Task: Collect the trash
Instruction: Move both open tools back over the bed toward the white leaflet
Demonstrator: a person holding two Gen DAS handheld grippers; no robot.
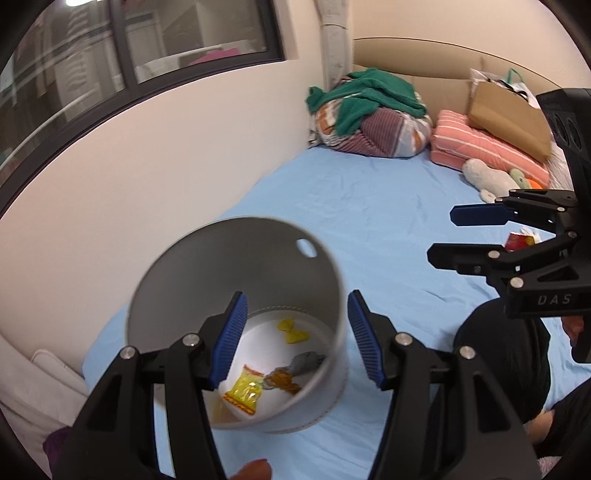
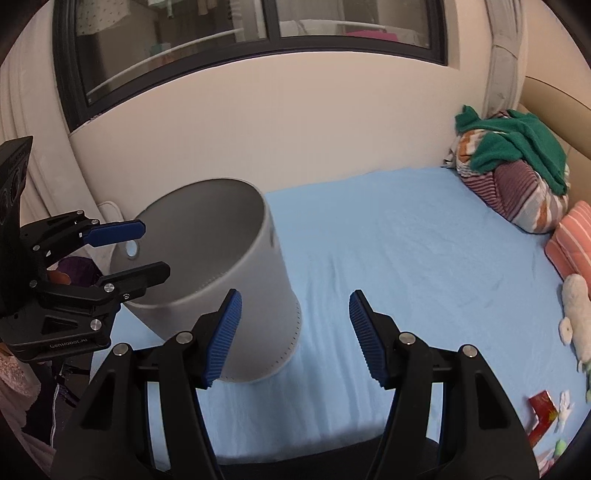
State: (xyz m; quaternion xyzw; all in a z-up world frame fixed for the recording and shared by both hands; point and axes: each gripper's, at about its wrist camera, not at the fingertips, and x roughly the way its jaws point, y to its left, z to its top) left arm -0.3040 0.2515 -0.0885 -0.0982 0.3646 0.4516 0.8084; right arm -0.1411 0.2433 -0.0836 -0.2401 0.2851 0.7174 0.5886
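Gray bin (image 1: 236, 325) stands on blue sheet (image 1: 369, 221), wrappers inside. Left gripper (image 1: 295, 338) and right gripper (image 2: 295, 338) both wide, empty. Red wrapper (image 2: 541, 410) at 4 o'clock in right view. Risk: near bin, a sideways swing could tip it.

Lighting, both wrist views: I see soft, even, warm indoor light, with one bright glare spot at the top left of the left view and faint reflections in the dark window (image 2: 258, 22). Picture quality: I note heavy fisheye bending and black corners, motion blur on the grey bin (image 1: 236, 317), and only faint shadows on the bed (image 2: 406, 258).
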